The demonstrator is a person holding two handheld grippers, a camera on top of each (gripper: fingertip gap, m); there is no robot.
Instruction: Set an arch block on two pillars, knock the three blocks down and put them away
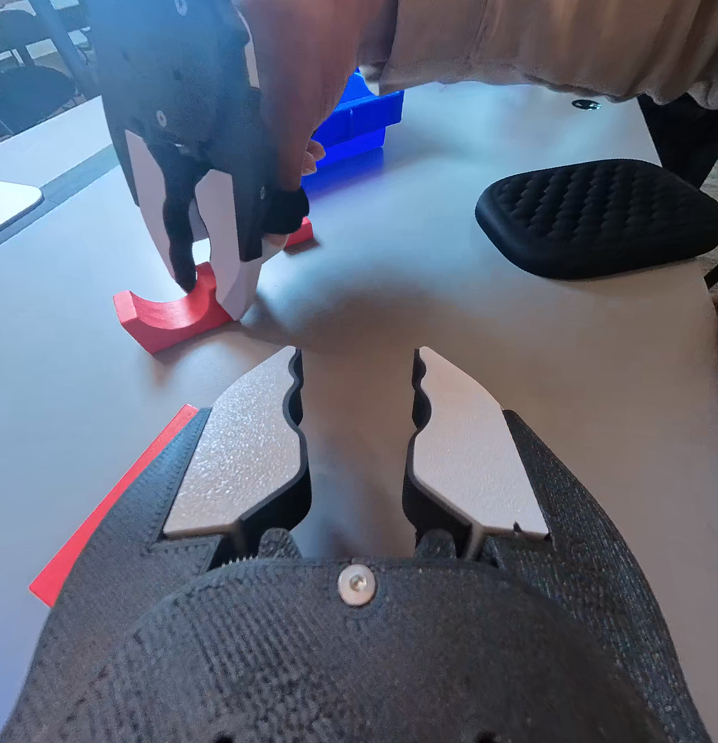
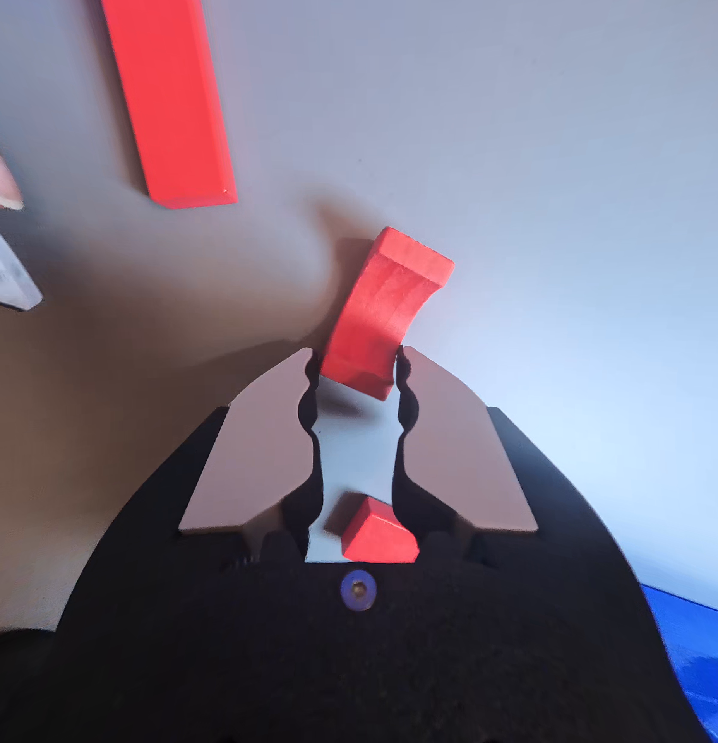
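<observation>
the three red blocks all lie flat on the pale grey table [image 1: 449, 249]. the arch block [image 1: 168, 313] rests on its back with the hollow curve facing up. the right gripper [image 2: 359, 354] points down onto one end of it, and in the right wrist view its two fingertips sit against either side of that end, jaws narrowed to the block's width; whether they truly squeeze it or only bracket it is hard to say, since the block still rests on the table. a second red block, one pillar [image 2: 168, 100], lies well apart to the upper left in that view. the end of the other pillar [image 2: 379, 534] shows between the finger roots, below the gripper.

the left gripper [image 1: 357, 354] hovers low over bare table with its jaws spread wide and nothing between them; a red pillar edge peeks out from under its left side. the blue bin [image 1: 361, 116] stands behind the right gripper, partly hidden by the person's hand [image 1: 293, 92] and beige sleeve [image 1: 550, 44]. a black chair seat [image 1: 598, 217] juts over the table edge to the right.
</observation>
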